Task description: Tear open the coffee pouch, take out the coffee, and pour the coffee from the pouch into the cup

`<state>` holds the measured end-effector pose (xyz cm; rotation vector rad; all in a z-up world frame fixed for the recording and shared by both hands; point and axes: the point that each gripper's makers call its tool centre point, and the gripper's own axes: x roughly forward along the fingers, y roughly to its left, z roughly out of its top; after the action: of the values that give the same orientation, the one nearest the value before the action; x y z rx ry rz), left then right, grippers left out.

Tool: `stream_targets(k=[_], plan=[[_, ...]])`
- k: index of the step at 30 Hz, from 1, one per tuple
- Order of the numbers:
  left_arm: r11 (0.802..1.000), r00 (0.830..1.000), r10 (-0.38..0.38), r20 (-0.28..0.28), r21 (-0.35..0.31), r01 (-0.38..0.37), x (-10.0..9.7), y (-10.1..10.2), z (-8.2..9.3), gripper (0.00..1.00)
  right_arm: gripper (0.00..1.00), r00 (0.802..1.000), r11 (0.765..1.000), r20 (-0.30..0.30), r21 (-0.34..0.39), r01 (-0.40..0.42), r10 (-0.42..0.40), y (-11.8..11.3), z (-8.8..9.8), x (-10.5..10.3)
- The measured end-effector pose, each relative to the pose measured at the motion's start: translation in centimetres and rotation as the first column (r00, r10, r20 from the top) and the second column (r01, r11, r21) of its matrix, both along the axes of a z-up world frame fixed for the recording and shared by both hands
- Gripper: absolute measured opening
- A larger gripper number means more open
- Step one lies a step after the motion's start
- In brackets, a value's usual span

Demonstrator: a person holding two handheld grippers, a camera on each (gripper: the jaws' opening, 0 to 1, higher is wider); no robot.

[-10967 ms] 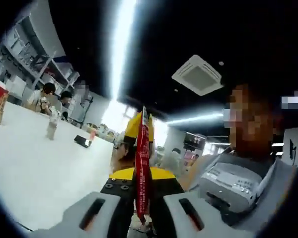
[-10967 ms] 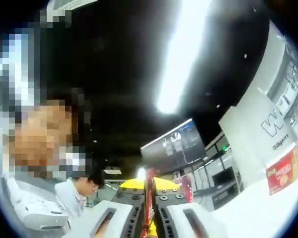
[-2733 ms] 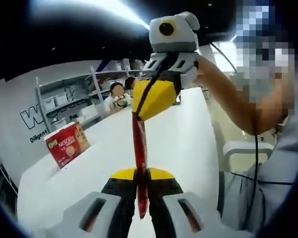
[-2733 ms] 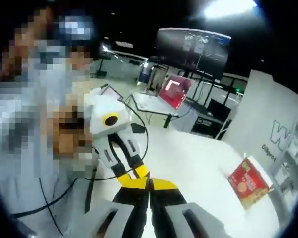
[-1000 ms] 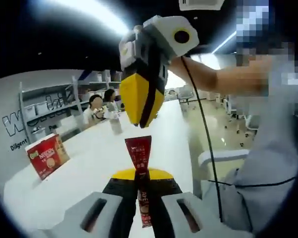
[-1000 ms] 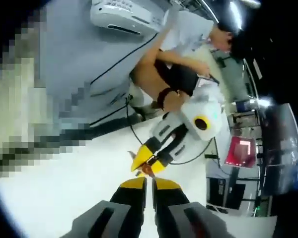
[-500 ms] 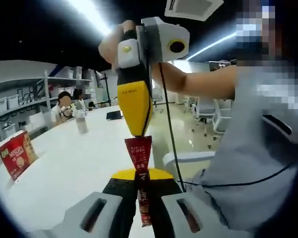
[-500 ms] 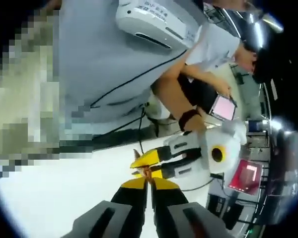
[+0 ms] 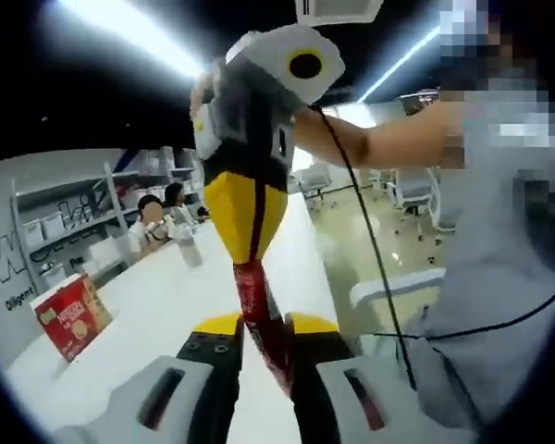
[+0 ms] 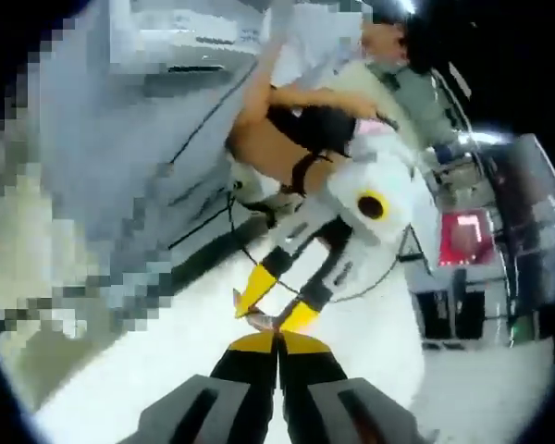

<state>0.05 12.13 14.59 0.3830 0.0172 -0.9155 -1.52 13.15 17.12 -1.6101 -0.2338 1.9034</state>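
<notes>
A slim red coffee pouch (image 9: 259,310) stands upright between the jaws of my left gripper (image 9: 264,324), which are spread apart on either side of it. From above, my right gripper (image 9: 248,261) comes down with its yellow jaws shut on the pouch's top end. In the right gripper view, my right gripper (image 10: 277,338) is shut at the bottom, pinching the small red end of the pouch (image 10: 264,321). Just beyond it, the left gripper (image 10: 276,303) shows its two yellow tips parted. A person's hand and arm (image 9: 379,139) hold the right gripper.
Below lies a long white table (image 9: 157,305) with a red coffee box (image 9: 69,314) at the left and a bottle (image 9: 190,250) further back. People sit at the far end (image 9: 153,217). Office chairs (image 9: 402,190) stand on the floor to the right.
The left gripper's jaws have spread apart around the pouch, while the right gripper stays shut on its top. Both views have rolled with the hands.
</notes>
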Motion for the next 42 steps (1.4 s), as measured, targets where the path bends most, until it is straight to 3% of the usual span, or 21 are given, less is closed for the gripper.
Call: stream_targets(k=[3,5,9,11,14,17,19,21,23,27,28,30,31,32,35,36,37,39,42], plan=[[0.997,0.997,0.066,0.033,-0.041,-0.064,1.0,0.6,0.9,0.21,0.02,0.977,0.986,-0.132,-0.006,0.169,-0.168,0.5,0.2,1.1],[0.994,0.997,0.08,0.018,-0.072,-0.078,1.5,0.8,1.2,0.21,0.02,0.949,0.971,-0.207,-0.021,0.24,-0.239,0.7,0.2,1.4],[0.992,0.998,0.066,0.012,-0.106,-0.065,1.6,1.0,1.1,0.22,0.02,0.918,0.969,-0.317,-0.017,0.246,-0.239,1.0,0.7,0.6],[0.992,0.999,0.039,0.021,-0.121,-0.037,1.4,0.8,1.2,0.22,0.01,0.884,0.963,-0.394,-0.019,0.268,-0.253,1.2,1.3,-0.1],[0.989,1.0,0.005,0.018,-0.15,-0.002,1.1,0.7,1.5,0.18,0.01,0.847,0.947,-0.442,-0.018,0.319,-0.294,1.4,1.9,0.1],[0.984,1.0,0.022,0.007,-0.178,-0.02,1.8,1.3,1.2,0.14,0.01,0.822,0.912,-0.428,-0.011,0.411,-0.375,1.3,1.8,2.3],[0.985,0.999,0.04,0.001,-0.167,-0.039,2.3,1.7,0.6,0.14,0.02,0.782,0.89,-0.465,-0.029,0.456,-0.416,1.1,1.1,3.1],[0.989,0.998,0.066,-0.007,-0.135,-0.067,2.9,1.9,-0.2,0.14,0.02,0.783,0.902,-0.487,-0.02,0.432,-0.386,0.8,0.4,2.9],[0.989,0.997,0.072,-0.01,-0.125,-0.072,3.2,1.9,-0.6,0.14,0.02,0.746,0.902,-0.553,-0.023,0.431,-0.37,0.7,-0.2,2.5],[0.986,0.995,0.098,-0.022,-0.131,-0.1,3.8,2.6,-0.9,0.14,0.08,0.697,0.887,-0.614,-0.009,0.462,-0.369,0.6,-1.9,2.7],[0.984,0.994,0.107,-0.026,-0.14,-0.109,3.9,3.0,-0.8,0.14,0.09,0.652,0.868,-0.652,-0.022,0.495,-0.388,0.6,-2.7,2.6],[0.98,0.991,0.127,-0.027,-0.149,-0.13,4.1,3.8,-0.6,0.14,0.14,0.584,0.852,-0.714,-0.033,0.522,-0.386,0.9,-4.4,2.0],[0.978,0.99,0.141,-0.027,-0.153,-0.143,4.1,4.2,-0.4,0.14,0.14,0.556,0.839,-0.735,-0.033,0.543,-0.388,1.2,-5.3,1.8],[0.975,0.987,0.16,-0.023,-0.156,-0.161,4.3,4.6,-0.2,0.14,0.14,0.541,0.828,-0.74,-0.038,0.56,-0.4,1.3,-6.0,1.9],[0.959,0.976,0.217,-0.02,-0.183,-0.217,4.7,6.2,0.4,0.14,0.14,0.488,0.764,-0.756,-0.025,0.644,-0.437,2.1,-8.7,2.3],[0.957,0.975,0.221,-0.02,-0.187,-0.22,4.7,6.4,0.5,0.14,0.14,0.441,0.736,-0.784,-0.03,0.676,-0.436,2.7,-9.6,2.0],[0.955,0.974,0.225,-0.02,-0.192,-0.224,4.6,6.6,0.6,0.14,0.14,0.42,0.724,-0.791,-0.041,0.688,-0.444,3.0,-10.5,1.7],[0.953,0.973,0.231,-0.024,-0.198,-0.231,4.5,6.9,0.7,0.14,0.14,0.407,0.67,-0.784,-0.015,0.742,-0.469,3.7,-12.2,2.0],[0.951,0.97,0.243,-0.016,-0.193,-0.241,4.5,7.1,0.9,0.14,0.15,0.37,0.625,-0.795,-0.015,0.78,-0.481,4.2,-13.4,2.2]])
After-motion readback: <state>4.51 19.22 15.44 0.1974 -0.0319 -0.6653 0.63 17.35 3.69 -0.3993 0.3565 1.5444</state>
